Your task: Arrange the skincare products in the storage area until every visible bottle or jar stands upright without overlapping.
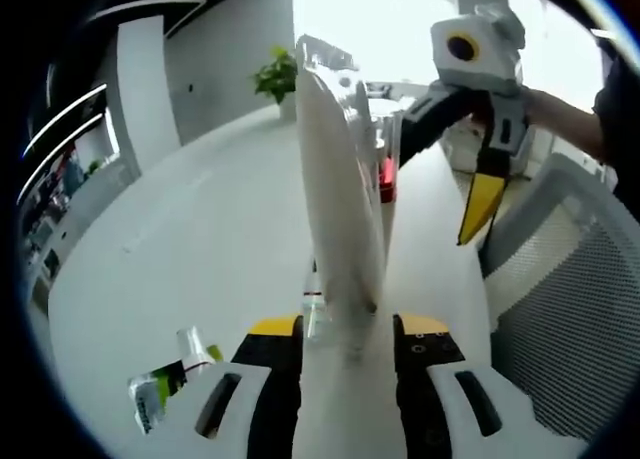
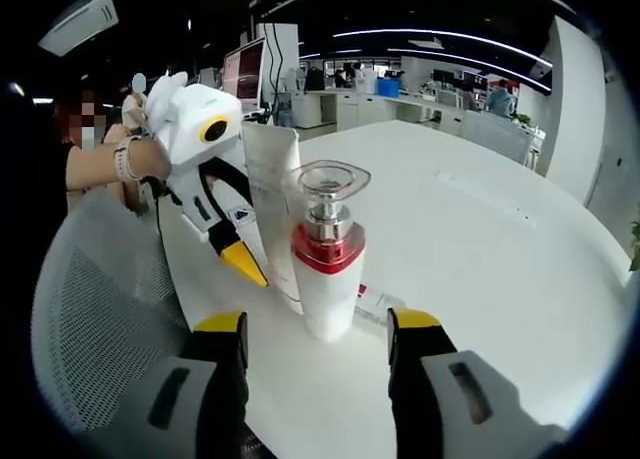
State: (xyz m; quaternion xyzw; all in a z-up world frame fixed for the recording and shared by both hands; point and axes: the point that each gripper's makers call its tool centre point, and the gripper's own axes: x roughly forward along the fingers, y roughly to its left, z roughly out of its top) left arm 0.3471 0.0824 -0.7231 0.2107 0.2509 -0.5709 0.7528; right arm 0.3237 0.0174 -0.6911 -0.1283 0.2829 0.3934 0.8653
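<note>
The white tube (image 1: 335,209) is pinched between the jaws of the left gripper (image 1: 345,339), rising from 6 o'clock toward 12 in the left gripper view, its flat body edge-on to the lens. In the right gripper view the same tube (image 2: 270,164) stands at about 11 o'clock of the pump bottle (image 2: 328,254), a white bottle with a red collar and a clear cap, upright on the white table (image 2: 480,239) just ahead of the right gripper (image 2: 318,344), whose jaws are spread with nothing between them. No lettering on either can be read (the print is too blurred). A small clear item (image 2: 378,301) with a red mark lies flat on the table at 4 o'clock of the bottle's base, touching or nearly so. In the left gripper view a clear-capped tube with a green label (image 1: 165,379) lies on its side at 8 o'clock. A mesh chair back (image 2: 95,299) sits at the table's edge. Behind are desks with monitors (image 2: 245,74) and a potted plant (image 1: 275,79).
</note>
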